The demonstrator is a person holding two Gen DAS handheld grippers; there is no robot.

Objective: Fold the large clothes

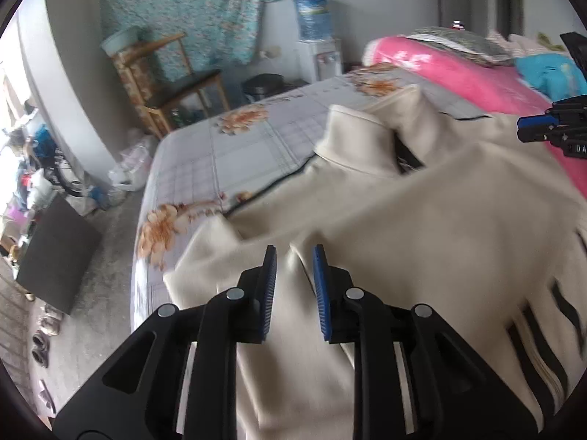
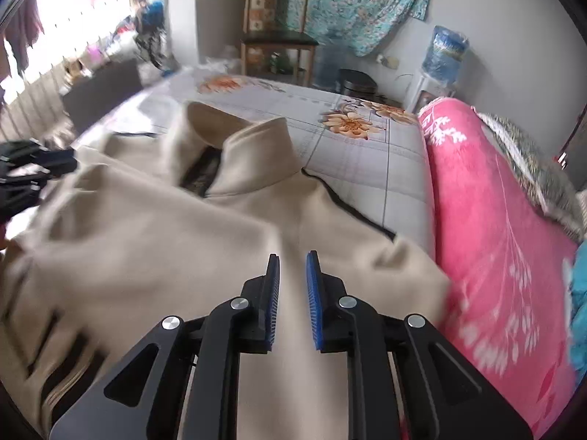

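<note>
The left claw hovers with its jaws slightly spread, pinching nothing, over the beige jacket lying on the bed; the right claw, likewise slightly spread, holds nothing.

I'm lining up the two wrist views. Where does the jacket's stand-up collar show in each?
Left wrist view: collar sits right of centre, upper middle.
Right wrist view: collar sits left of centre, upper middle.
Shared landmark: blue water bottle on the dispenser by the far wall.
</note>
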